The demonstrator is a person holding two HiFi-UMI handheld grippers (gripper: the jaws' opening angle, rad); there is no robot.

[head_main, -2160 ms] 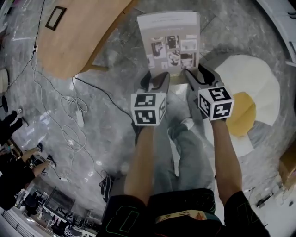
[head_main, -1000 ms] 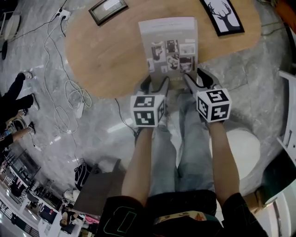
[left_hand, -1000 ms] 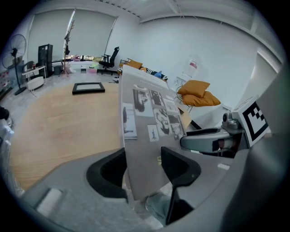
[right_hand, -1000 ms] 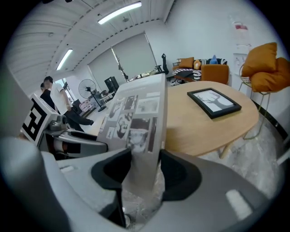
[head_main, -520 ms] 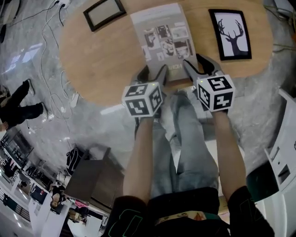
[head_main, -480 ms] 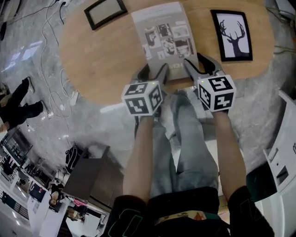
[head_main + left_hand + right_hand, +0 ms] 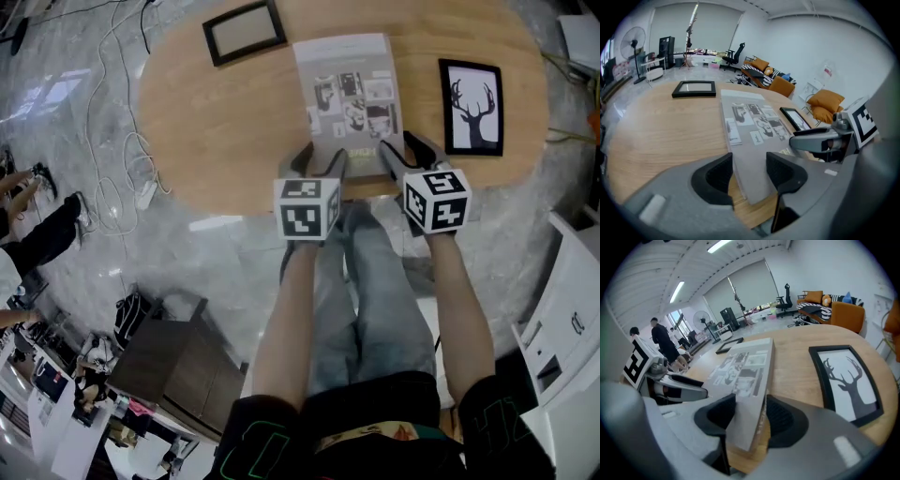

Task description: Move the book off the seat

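The book point(image 7: 352, 94), grey with small black-and-white pictures on its cover, lies flat over the oval wooden table point(image 7: 216, 122), its near end past the table's front edge. My left gripper point(image 7: 319, 161) is shut on its near left corner, which sits between the pads point(image 7: 749, 171). My right gripper point(image 7: 405, 150) is shut on the near right corner, the book's edge point(image 7: 743, 364) clamped in its jaws point(image 7: 749, 416). Whether the book touches the tabletop I cannot tell.
A black frame point(image 7: 246, 30) lies left of the book and a deer picture point(image 7: 472, 105) lies to its right. Cables point(image 7: 122, 178) trail over the marble floor at left. A dark box point(image 7: 173, 361) stands lower left, a white cabinet point(image 7: 572, 309) at right.
Both grippers have carried the book from over the floor beside the egg-shaped seat to over the wooden table. In the last half second it has settled between the two frames.
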